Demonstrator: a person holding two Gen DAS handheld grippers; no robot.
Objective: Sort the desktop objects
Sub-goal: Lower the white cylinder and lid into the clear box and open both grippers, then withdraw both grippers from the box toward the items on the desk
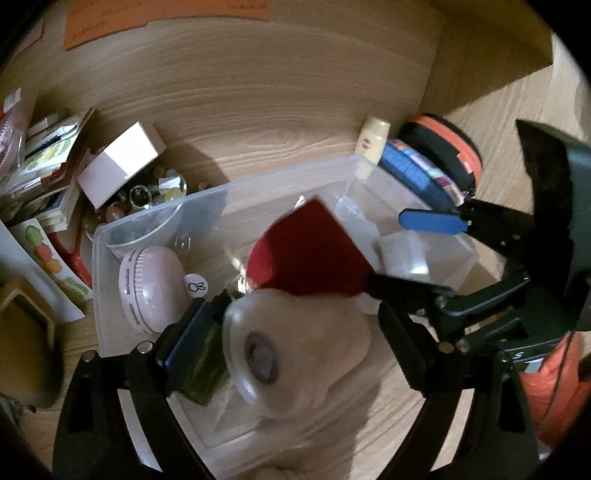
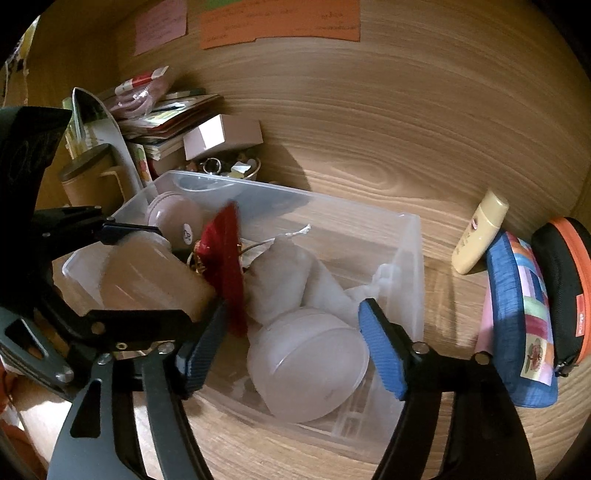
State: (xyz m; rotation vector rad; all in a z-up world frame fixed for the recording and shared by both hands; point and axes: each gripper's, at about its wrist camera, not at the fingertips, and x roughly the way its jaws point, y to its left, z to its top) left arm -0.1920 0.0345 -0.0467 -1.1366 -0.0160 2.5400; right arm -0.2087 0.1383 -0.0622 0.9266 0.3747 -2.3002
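Observation:
A clear plastic bin [image 1: 280, 173] [image 2: 417, 258] stands on the wooden desk, and both grippers hover over it. My left gripper [image 1: 288, 328] [image 2: 170, 273] is open around a pale, soft, rounded pouch [image 1: 295, 350] [image 2: 147, 280]; a gap shows at its left pad. My right gripper [image 2: 295, 343] [image 1: 402, 254] is open above a white round container [image 2: 306, 365]. A flat red thing [image 1: 310, 251] [image 2: 225, 266], blurred, stands on edge in the bin beside the right gripper's left finger and is not pinched. A pink round case [image 1: 147, 288] and a white drawstring bag [image 2: 280, 273] also lie inside.
Right of the bin are a cream tube [image 2: 476, 236], a blue patchwork pouch [image 2: 517, 325] and a black-and-orange zip case [image 2: 561, 288]. To the left are a white box [image 1: 122, 162], a dish of trinkets [image 1: 155, 195] and stacked booklets [image 1: 44, 177]. The wooden back wall carries an orange note [image 2: 280, 22].

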